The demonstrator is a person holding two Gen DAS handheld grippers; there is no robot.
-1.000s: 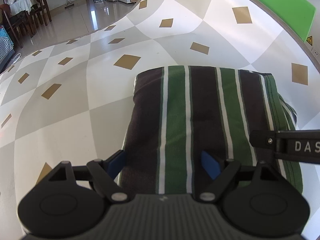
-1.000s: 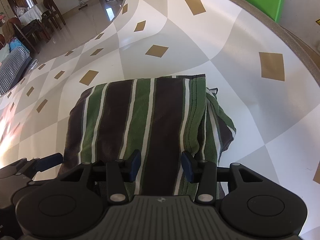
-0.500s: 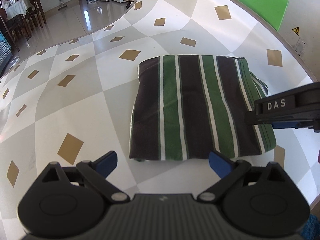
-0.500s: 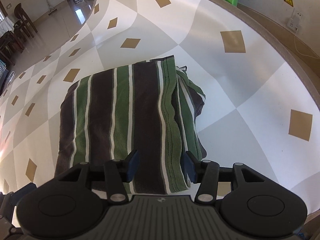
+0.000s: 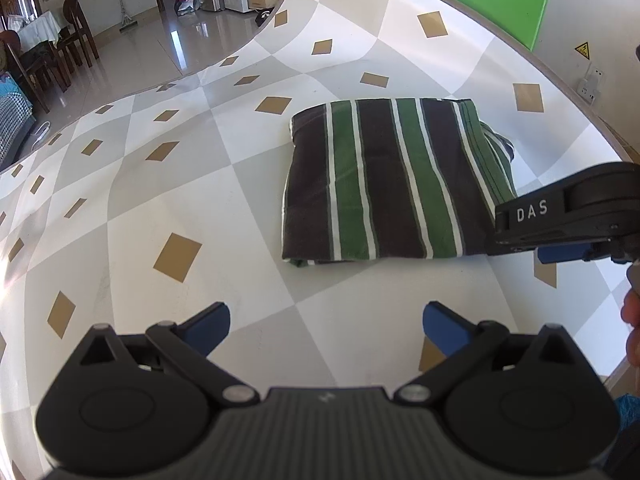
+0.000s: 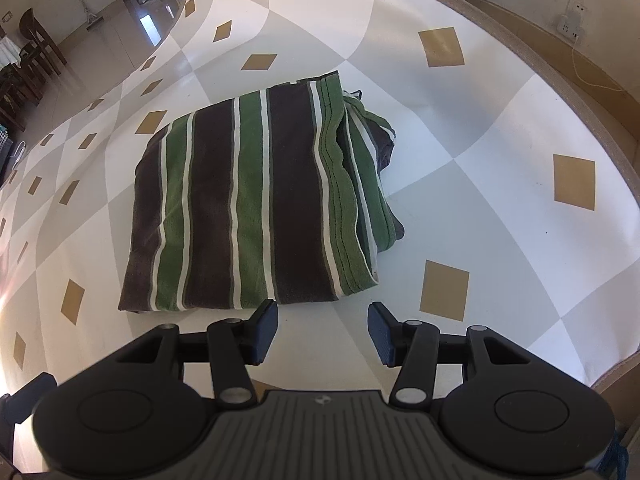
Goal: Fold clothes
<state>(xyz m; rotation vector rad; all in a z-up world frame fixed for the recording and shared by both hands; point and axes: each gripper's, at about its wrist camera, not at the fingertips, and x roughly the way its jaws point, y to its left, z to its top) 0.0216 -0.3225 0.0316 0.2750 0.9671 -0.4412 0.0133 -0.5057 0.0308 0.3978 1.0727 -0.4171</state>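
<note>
1. Starting nearest the cameras: left gripper [image 5: 326, 330] with jaws spread as wide as they go, nothing between the blue pads [image 5: 208, 328], only bare checked tablecloth [image 5: 160, 208] under them. Hovers clear of the cloth, off the near edge of the folded garment [image 5: 394, 178].
2. Right gripper [image 6: 322, 330] about half open, pads [image 6: 266, 330] empty too; inner pad just short of the garment's near hem, not touching as far as can be judged. Sits closer to that hem than the left one does, towards the garment's right-hand corner.
3. Same right gripper seen from the left wrist view [image 5: 568, 216], side on, beside the garment's right near corner.
4. Folded garment [image 6: 256, 208] lies flat on the table, ahead of both sets of fingers and well apart from the table's rim [image 6: 560, 80]. Striped brown, green and white; stripes run away from the grippers, so the long axis points roughly straight ahead.
5. Beyond the garment's right edge: looser layers poke out, a rumpled hem and a darker fold, not squared with the top layer.
6. Judged: fold looks close to finished; any tidying would fall to the right gripper, nearer to that untidy right side.
</note>
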